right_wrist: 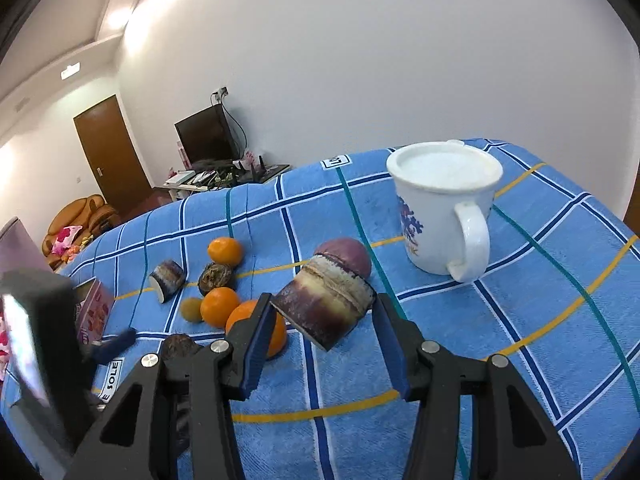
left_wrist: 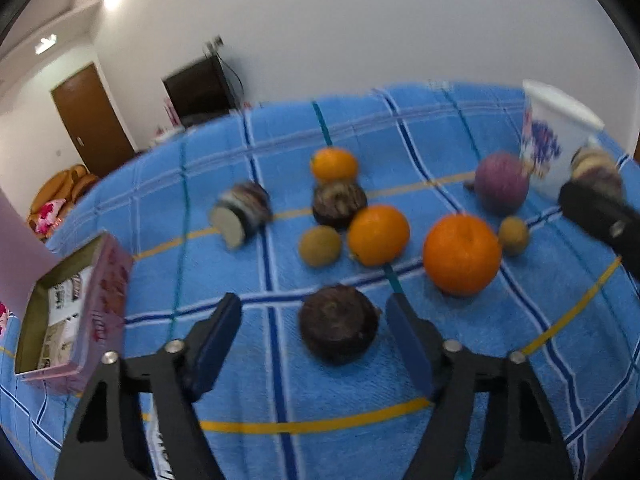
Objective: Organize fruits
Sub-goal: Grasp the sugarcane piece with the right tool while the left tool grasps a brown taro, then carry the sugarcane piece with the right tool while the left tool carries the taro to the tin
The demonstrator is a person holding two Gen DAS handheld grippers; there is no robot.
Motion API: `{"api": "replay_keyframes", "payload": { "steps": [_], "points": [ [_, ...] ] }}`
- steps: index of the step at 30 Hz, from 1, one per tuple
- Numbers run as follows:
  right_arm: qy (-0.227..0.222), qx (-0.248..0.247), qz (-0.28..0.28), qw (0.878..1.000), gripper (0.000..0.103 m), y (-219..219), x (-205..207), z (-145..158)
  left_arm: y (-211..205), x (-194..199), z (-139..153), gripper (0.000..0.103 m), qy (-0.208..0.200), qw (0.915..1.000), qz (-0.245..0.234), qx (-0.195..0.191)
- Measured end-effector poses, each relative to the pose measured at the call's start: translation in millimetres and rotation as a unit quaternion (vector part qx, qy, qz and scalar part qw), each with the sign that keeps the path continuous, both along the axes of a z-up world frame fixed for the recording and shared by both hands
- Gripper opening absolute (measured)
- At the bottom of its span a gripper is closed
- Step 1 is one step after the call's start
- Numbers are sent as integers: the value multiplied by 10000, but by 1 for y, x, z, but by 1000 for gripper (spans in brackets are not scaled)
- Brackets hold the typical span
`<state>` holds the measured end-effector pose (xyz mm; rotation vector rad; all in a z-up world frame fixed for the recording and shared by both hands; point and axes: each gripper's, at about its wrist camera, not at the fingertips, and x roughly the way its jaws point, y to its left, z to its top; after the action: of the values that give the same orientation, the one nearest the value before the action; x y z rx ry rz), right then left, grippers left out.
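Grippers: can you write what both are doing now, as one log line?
left gripper: open around dark round fruit | right gripper: open around sugarcane piece, not clamped | box: open

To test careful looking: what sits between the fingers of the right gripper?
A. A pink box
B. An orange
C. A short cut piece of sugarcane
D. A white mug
C. In the right wrist view the sugarcane piece lies between the open fingers of the right gripper; the mug stands farther back on the blue cloth.
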<state>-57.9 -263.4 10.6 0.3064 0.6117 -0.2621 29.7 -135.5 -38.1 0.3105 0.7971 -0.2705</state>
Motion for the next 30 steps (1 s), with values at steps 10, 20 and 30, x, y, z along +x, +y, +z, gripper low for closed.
{"api": "replay_keyframes", "payload": {
  "steps": [10,20,30],
  "points": [
    [22,-56,4,10000,52,2,5,-2,5,7,-3,42,358,9985,-163,-380],
    [-373,-494,55,9981,52,22,-3,2,44,-19,30,42,-829,9949,128,-564],
    [-426,-613,514,9959,52,64,0,1,119,-15,53,42,-1436,9867,516,-558]
  ]
}}
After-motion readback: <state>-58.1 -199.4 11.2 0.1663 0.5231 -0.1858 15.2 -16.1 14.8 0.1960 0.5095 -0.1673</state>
